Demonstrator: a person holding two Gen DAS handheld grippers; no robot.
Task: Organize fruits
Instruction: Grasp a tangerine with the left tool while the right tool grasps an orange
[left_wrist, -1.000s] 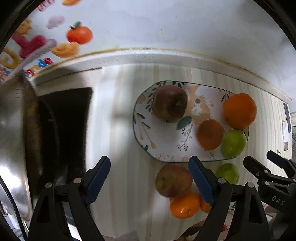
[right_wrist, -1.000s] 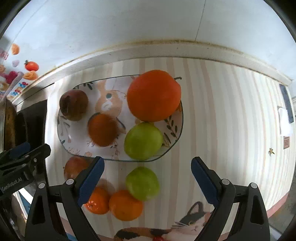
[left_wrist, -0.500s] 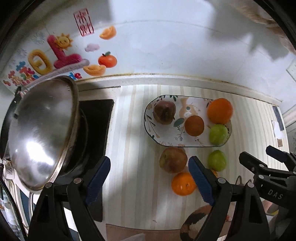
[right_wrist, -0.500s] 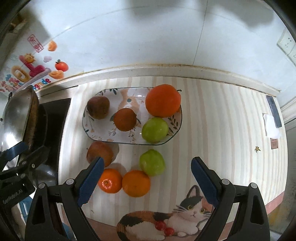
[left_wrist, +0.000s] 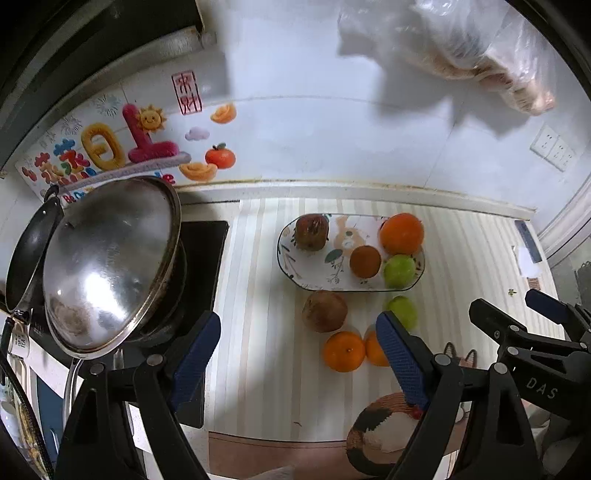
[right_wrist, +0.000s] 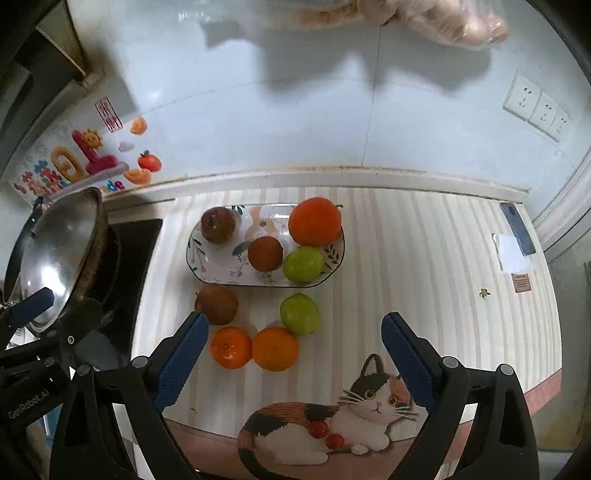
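A patterned oval plate (right_wrist: 207, 264) (left_wrist: 310, 280) on the striped counter holds a brown apple (right_wrist: 218, 224), a large orange (right_wrist: 314, 221), a dark orange fruit (right_wrist: 265, 253) and a green fruit (right_wrist: 303, 264). In front of it on the counter lie a brown apple (right_wrist: 216, 303) (left_wrist: 324, 311), a green fruit (right_wrist: 300, 314) (left_wrist: 402, 312) and two oranges (right_wrist: 231, 347) (right_wrist: 275, 348). My left gripper (left_wrist: 299, 363) and right gripper (right_wrist: 291, 363) are both open and empty, held high above and in front of the loose fruit.
A steel wok lid (left_wrist: 107, 258) and a black pan stand on the stove (left_wrist: 201, 251) at the left. A cat picture (right_wrist: 332, 417) is at the mat's front edge. A phone (right_wrist: 517, 229) and paper lie far right. The wall is behind the plate.
Both grippers have pulled up and back from the plate, so the fruit looks smaller and farther. Both stay open. The fruit has not moved.
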